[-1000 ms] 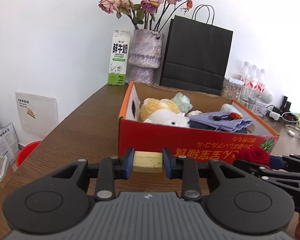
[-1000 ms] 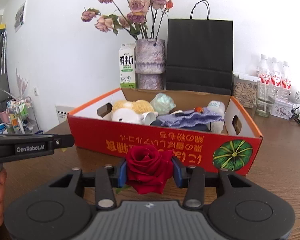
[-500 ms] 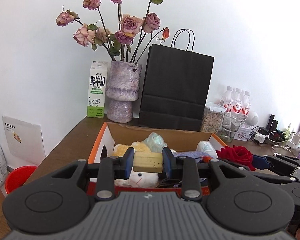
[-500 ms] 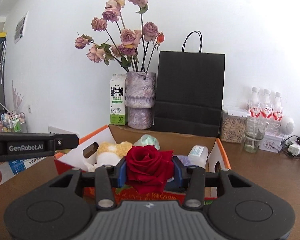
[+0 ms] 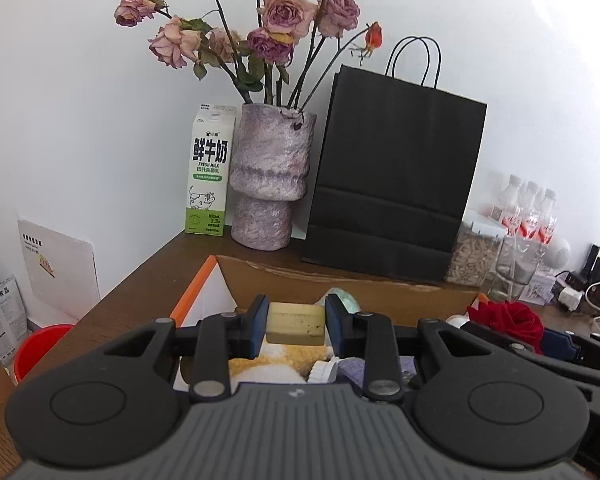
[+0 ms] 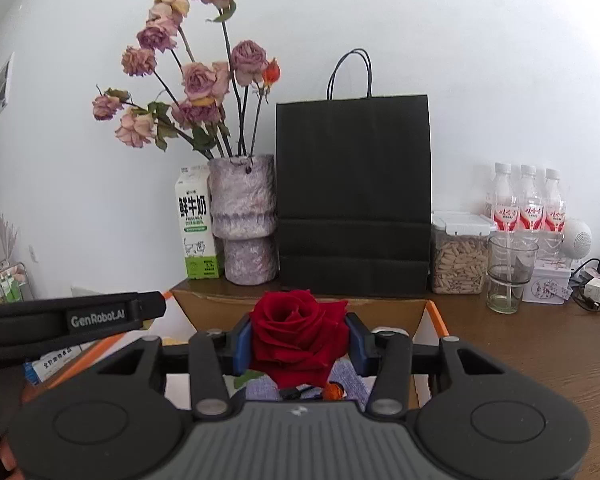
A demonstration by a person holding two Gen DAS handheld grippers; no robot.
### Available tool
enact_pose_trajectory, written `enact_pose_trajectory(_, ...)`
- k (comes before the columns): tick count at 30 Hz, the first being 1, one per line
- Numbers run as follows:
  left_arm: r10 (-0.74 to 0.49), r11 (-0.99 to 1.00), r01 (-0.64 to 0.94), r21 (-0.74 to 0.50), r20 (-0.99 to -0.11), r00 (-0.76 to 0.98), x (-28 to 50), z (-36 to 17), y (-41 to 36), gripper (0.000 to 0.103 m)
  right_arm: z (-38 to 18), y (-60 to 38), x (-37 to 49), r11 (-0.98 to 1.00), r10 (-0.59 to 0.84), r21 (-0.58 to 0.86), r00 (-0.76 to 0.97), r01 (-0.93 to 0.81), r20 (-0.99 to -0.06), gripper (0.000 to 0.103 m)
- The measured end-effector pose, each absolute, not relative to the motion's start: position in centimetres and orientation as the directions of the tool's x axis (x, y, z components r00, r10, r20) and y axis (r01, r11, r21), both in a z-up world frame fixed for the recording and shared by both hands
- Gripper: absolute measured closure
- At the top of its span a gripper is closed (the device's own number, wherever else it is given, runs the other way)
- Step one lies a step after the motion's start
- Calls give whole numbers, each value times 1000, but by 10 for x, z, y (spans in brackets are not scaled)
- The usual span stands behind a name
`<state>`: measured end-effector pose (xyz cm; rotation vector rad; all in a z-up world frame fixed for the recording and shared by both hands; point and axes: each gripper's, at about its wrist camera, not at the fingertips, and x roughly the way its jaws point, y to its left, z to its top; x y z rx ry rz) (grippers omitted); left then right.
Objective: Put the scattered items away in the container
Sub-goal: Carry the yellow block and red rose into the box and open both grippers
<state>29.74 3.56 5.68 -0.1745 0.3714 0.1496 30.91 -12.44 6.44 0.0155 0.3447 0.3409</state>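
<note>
My left tool (image 5: 296,325) pinches the yellow block (image 5: 296,323), its long axis across the fingers; my right tool (image 6: 299,340) pinches the rose (image 6: 299,336). Both hang above the open box (image 5: 340,280), whose contents lie directly below, so release looks next.

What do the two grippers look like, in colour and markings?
The left gripper and right gripper look alike: black linkage arms with silver pivot pins, blue jaws, a ribbed grey body between round black discs. White "GenRobot.AI" lettering marks the left gripper's black side.
</note>
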Motion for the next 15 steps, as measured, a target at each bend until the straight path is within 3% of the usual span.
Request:
enact_pose_trajectory(4, 120, 976, -183, -122, -402, 908, 303, 45, 37, 72, 48, -123, 323, 949, 309, 68, 871, -307, -382, 58)
enact_pose_trajectory(9, 127, 981, -174, -88, -387, 913, 300, 43, 31, 72, 44, -122, 322, 950, 304, 51, 873, -308, -382, 53)
enact_pose_trajectory(10, 128, 982, -171, -84, -376, 918, 298, 43, 31, 67, 44, -123, 320, 949, 306, 53, 874, -310, -377, 53)
enact_pose_trajectory(11, 129, 982, -171, -86, -360, 924, 295, 43, 31, 44, 44, -124, 319, 949, 310, 58, 876, -311, -369, 43)
enact_pose_trajectory(12, 142, 979, -183, -87, -349, 926, 293, 44, 32, 28, 45, -126, 316, 947, 317, 70, 878, -314, -357, 20)
enact_pose_trajectory(13, 182, 971, -222, -86, -333, 925, 289, 45, 33, 2, 46, -128, 315, 947, 320, 79, 882, -313, -346, 11)
enact_pose_trajectory(15, 220, 964, -254, -84, -293, 930, 284, 50, 38, 0, 49, -134, 311, 955, 296, 81, 902, -285, -314, 0)
